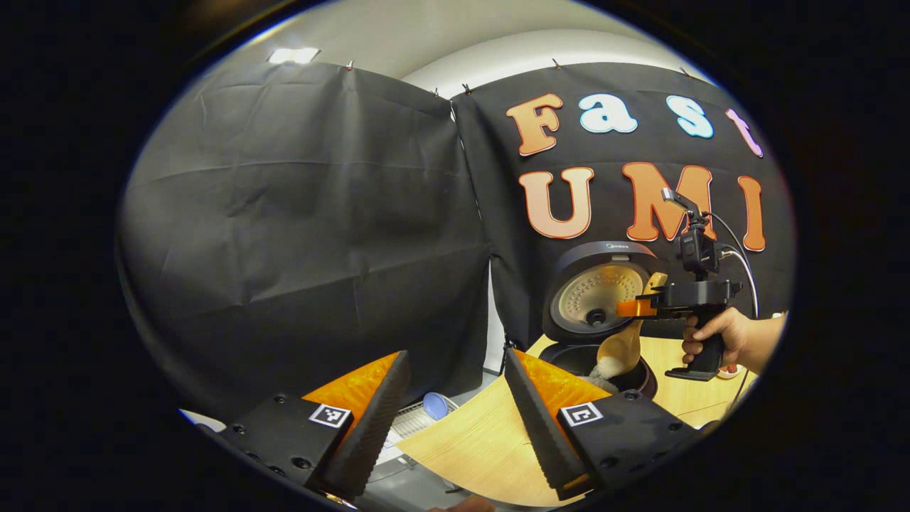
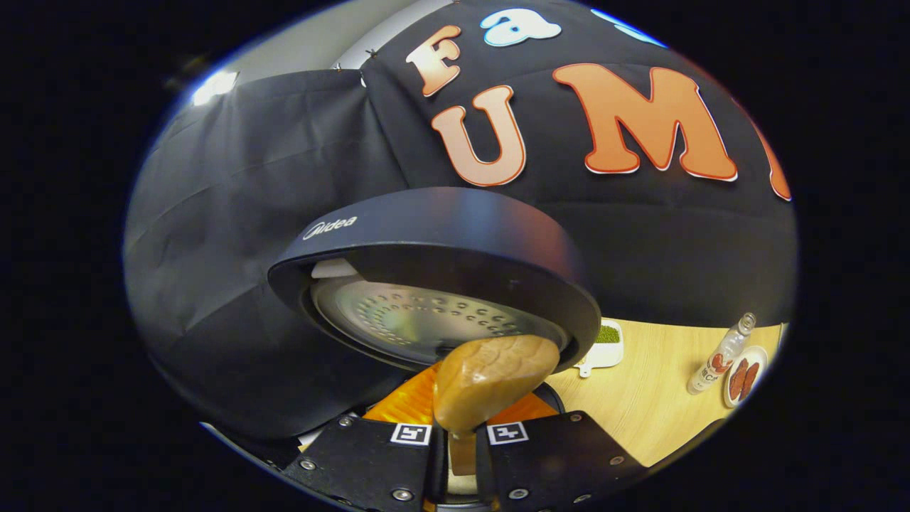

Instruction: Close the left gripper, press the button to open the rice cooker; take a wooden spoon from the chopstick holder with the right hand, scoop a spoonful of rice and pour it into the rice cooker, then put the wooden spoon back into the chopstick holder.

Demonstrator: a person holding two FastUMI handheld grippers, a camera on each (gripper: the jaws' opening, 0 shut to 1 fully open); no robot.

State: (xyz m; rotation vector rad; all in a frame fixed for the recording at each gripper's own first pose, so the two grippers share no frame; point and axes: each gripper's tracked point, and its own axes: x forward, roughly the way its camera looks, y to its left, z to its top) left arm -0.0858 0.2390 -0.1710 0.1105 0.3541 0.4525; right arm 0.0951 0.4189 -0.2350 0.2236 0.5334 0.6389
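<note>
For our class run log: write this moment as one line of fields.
lid: open | right hand-held gripper: shut on wooden spoon, tipped over pot | left hand-held gripper: open, idle

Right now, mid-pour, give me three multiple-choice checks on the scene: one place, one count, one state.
1. Where is the wooden spoon's bowl?
A. over the open rice cooker pot
B. lying flat on the table
C. in the chopstick holder

2. How many bottles stand on the table at the right of the right gripper view?
A. none
B. one
C. three

3. How is the rice cooker lid?
A. shut
B. removed, lying on the table
C. raised open

Answers:
1 A: the wooden spoon, clamped in the right gripper, tips into the rice cooker.
2 B: a single bottle beside a small plate.
3 C: the lid stands up, showing its inner plate.
</note>
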